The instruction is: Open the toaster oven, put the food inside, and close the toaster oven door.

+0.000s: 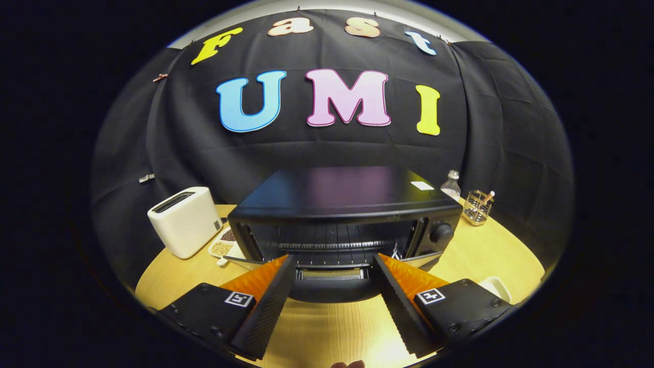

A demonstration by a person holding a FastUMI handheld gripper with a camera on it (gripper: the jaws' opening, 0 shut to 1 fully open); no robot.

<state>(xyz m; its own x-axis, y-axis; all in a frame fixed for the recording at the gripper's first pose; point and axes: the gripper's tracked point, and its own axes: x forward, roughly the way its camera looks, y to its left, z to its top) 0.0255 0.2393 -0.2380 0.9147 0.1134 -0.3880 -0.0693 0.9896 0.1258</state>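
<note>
The black toaster oven [347, 197] stands on the round wooden table [475, 250], straight ahead of me. Its door [332, 289] looks folded down toward me, with the handle [332, 273] lying between my fingertips. The wire rack [327, 244] inside is visible. My gripper [334, 258] is open, its fingers spread to either side of the lowered door and holding nothing. A white divided dish of food [225, 246] sits left of the oven, next to the white toaster.
A white pop-up toaster [185, 221] stands left of the oven. Behind the oven's right corner are a clear bottle [451, 185] and a wire holder [477, 207]. A white container [496, 287] sits by my right finger. The oven's knob [440, 232] faces me.
</note>
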